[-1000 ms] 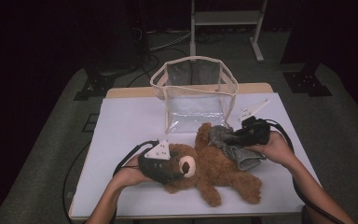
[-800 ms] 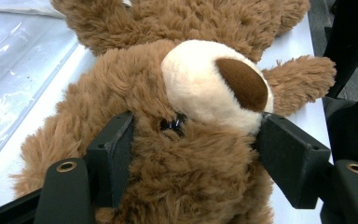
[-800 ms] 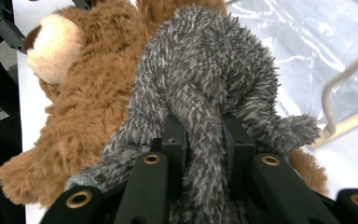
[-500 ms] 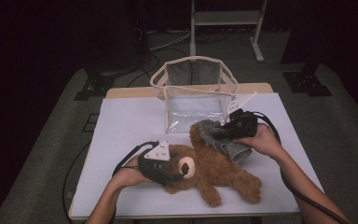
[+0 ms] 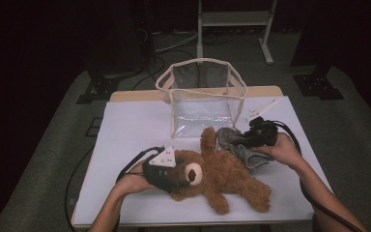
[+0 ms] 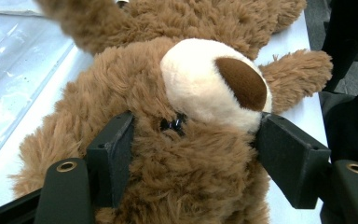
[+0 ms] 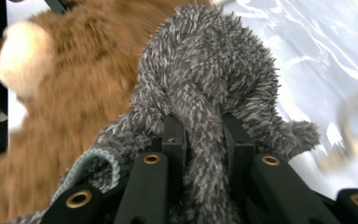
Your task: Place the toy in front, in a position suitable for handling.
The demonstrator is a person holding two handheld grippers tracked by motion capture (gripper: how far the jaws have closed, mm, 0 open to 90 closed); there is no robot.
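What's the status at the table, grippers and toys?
Left gripper clamped on the brown teddy bear's head, bear lying on the table. Right gripper shut on grey fuzzy cloth beside the bear's raised arm. Clear bag open behind, nothing blocking it.

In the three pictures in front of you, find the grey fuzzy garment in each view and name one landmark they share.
High view: grey fuzzy garment right of centre, held by the right gripper.
Left gripper view: not in the picture.
Right gripper view: garment centre, pinched between the jaws.
Shared landmark: the brown teddy bear.
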